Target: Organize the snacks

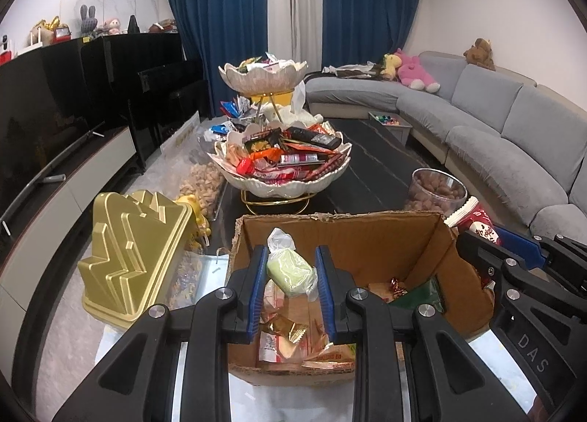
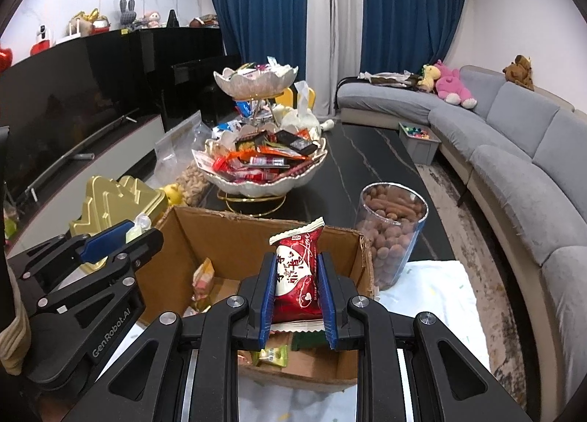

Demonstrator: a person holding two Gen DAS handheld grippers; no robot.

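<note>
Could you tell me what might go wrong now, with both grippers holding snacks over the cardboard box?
1. The left gripper pinches the green pastry by loose wrap; it may slip.
2. The right gripper, holding the red packet, sits near the nut jar and could knock it.
3. The tiered snack bowl is already heaped; additions might spill.

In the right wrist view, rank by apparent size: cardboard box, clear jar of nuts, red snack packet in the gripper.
1. cardboard box, largest.
2. clear jar of nuts.
3. red snack packet.
Jar and packet look close; the packet sits nearer the camera, so their order is unsure.
</note>
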